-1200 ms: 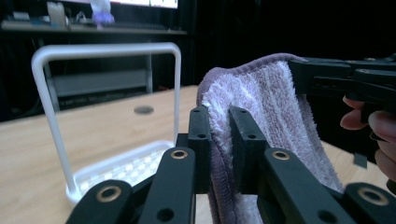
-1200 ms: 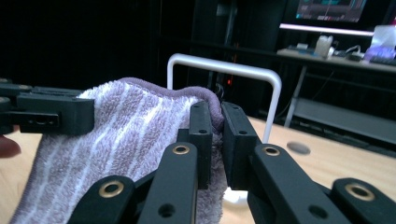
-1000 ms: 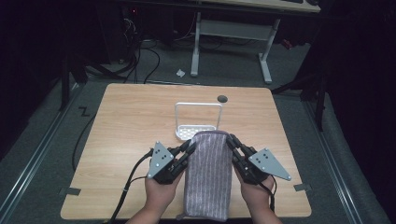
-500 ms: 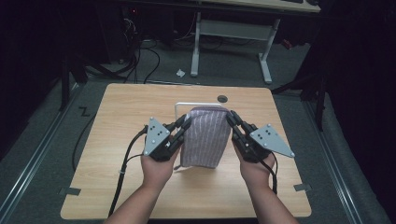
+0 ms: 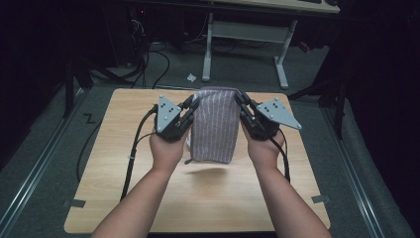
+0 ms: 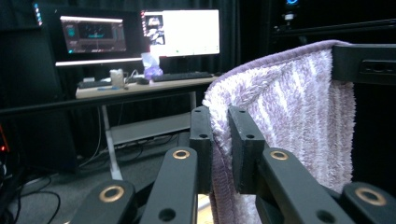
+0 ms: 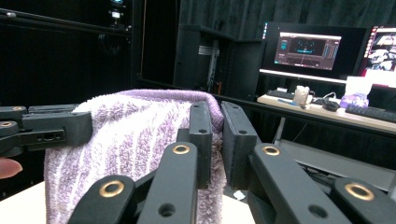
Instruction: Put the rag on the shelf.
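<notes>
A purple striped towel [image 5: 214, 124] hangs folded in the air above the wooden table [image 5: 124, 163], held by its top corners. My left gripper [image 5: 190, 103] is shut on the top left corner, and my right gripper [image 5: 240, 99] is shut on the top right corner. In the left gripper view the jaws pinch the towel's edge [image 6: 280, 116], with my left gripper [image 6: 219, 140] close to the camera and the other gripper's jaw at the far right. In the right gripper view my right gripper [image 7: 217, 135] clamps the towel [image 7: 130, 140]. The towel's lower end hangs just over the table.
A white rack sits behind the towel, mostly hidden; a bit shows at its left edge [image 5: 188, 144]. Beyond the table stand a desk frame [image 5: 247, 44] and floor cables [image 5: 148, 59]. Monitors [image 6: 180, 32] and a keyboard sit on a far desk.
Both grippers have lifted the towel up and away from the near table edge toward the far side. The towel now hangs free and hides the white rack.
</notes>
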Action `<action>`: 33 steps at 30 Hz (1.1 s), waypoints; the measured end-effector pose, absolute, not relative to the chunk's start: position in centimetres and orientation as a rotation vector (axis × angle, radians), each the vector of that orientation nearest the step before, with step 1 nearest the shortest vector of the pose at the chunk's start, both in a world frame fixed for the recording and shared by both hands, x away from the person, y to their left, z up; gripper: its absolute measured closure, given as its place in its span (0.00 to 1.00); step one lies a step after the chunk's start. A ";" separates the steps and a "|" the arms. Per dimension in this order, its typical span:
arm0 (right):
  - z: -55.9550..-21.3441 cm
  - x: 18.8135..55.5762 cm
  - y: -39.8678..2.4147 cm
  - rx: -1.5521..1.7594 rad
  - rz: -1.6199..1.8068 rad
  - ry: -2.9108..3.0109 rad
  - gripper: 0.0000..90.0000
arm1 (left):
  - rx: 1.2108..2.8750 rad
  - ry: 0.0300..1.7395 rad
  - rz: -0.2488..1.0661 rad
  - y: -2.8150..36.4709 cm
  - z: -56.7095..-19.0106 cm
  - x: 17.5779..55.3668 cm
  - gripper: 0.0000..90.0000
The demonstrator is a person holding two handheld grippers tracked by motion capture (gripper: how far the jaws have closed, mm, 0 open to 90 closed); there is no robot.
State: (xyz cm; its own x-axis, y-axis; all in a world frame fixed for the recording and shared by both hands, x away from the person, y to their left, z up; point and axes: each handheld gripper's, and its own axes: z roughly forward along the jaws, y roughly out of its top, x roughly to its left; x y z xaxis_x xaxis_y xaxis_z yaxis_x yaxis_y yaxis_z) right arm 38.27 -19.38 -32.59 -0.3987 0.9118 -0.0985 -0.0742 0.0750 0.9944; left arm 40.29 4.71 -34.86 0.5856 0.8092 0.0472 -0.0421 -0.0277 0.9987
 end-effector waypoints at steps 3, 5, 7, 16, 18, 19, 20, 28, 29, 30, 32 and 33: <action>-32.4 39.6 -19.2 0.886 1.456 1.502 0.93 | 1.451 0.708 0.779 4.7 -34.8 41.5 0.90; -32.4 40.1 -19.2 0.894 1.458 1.502 0.93 | 1.459 0.713 0.789 4.7 -34.7 42.3 0.90; -32.4 41.5 -19.2 0.895 1.462 1.504 0.93 | 1.460 0.715 0.788 4.8 -34.5 42.9 0.90; -32.8 44.9 -19.2 0.950 1.447 1.515 0.93 | 1.486 0.725 0.806 4.8 -33.7 45.9 0.90; -32.7 46.0 -19.1 0.968 1.419 1.514 0.93 | 1.506 0.720 0.824 4.5 -33.7 46.6 0.90; -32.6 46.5 -19.2 0.980 1.416 1.519 0.93 | 1.516 0.725 0.826 4.4 -33.7 47.0 0.90; -32.6 46.5 -19.2 0.980 1.416 1.519 0.93 | 1.528 0.733 0.826 4.3 -33.7 47.5 0.90; -32.5 49.8 -19.6 1.028 1.381 1.556 0.93 | 1.585 0.788 0.824 3.5 -33.5 50.6 0.90; -32.6 50.2 -19.5 1.030 1.372 1.566 0.93 | 1.590 0.801 0.823 3.5 -33.6 50.9 0.89; -33.0 50.8 -19.3 1.031 1.348 1.579 0.93 | 1.594 0.812 0.821 3.5 -33.7 51.2 0.89; -33.3 51.2 -19.3 1.040 1.337 1.590 0.93 | 1.622 0.838 0.816 3.4 -34.1 52.0 0.89; -33.9 52.1 -19.2 1.059 1.321 1.618 0.93 | 1.627 0.849 0.806 3.5 -34.4 52.3 0.88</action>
State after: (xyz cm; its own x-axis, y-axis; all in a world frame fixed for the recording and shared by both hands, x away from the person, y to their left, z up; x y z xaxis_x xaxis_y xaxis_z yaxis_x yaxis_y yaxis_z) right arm 52.05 -19.20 -33.90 -0.3501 0.9346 -0.0631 0.1255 0.1135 0.9856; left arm 52.26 3.48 -34.37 0.5154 0.8533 0.0794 0.1237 -0.1657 0.9784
